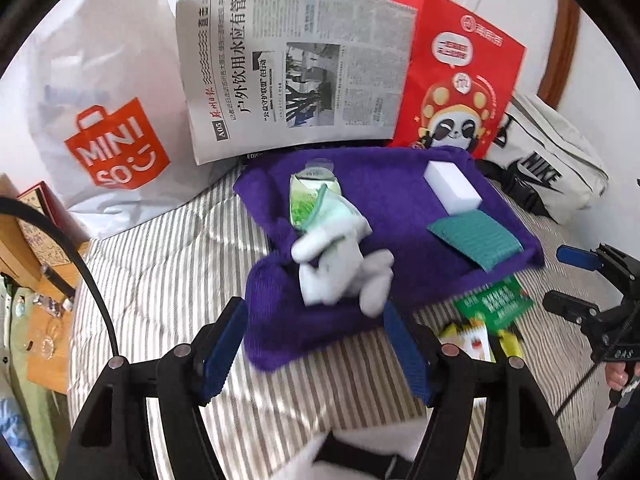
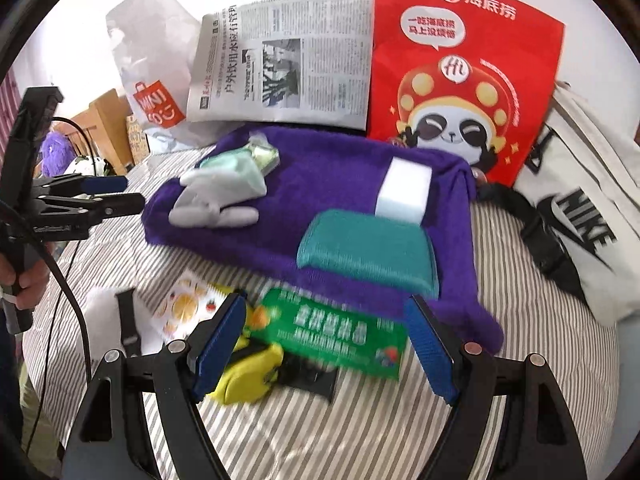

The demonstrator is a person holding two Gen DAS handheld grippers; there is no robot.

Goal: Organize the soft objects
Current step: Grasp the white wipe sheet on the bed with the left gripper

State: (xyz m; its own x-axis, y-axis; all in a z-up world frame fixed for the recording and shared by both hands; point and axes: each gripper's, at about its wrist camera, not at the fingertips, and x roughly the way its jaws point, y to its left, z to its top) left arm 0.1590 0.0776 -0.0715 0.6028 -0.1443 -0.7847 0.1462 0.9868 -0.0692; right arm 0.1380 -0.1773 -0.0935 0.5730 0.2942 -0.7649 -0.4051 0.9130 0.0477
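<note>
The main risk, as I judge it, is the purple towel (image 2: 344, 168) acting as a loose tray: its near edge is rumpled and hangs over the striped bedsheet (image 1: 168, 264), so a pull on one corner could tip what rests on it. The grey plush toy (image 1: 340, 268) lies right at the towel's near edge (half draped over a green-and-white packet (image 1: 312, 196)) and looks likeliest to roll off. The white sponge block (image 2: 404, 192) touches the teal scrubbing pad (image 2: 368, 252), so closing on one may drag the other. Another hazard is a mistaken pick: a green sachet (image 2: 344, 332), a yellow soft item (image 2: 252, 372) and a fruit-printed packet (image 2: 184, 304) lie crowded together on the sheet just below the towel, partly overlapping.

The left tongs (image 1: 316, 352) stand apart with nothing gripped; the towel's front edge and the toy's feet sit just beyond the blue pads. The right tongs (image 2: 326, 348) are likewise spread wide and empty, with the green sachet lying on the bed in the gap between the fingers and the teal pad just past the right-hand tip. Neither pair touches anything that I can see.
</note>
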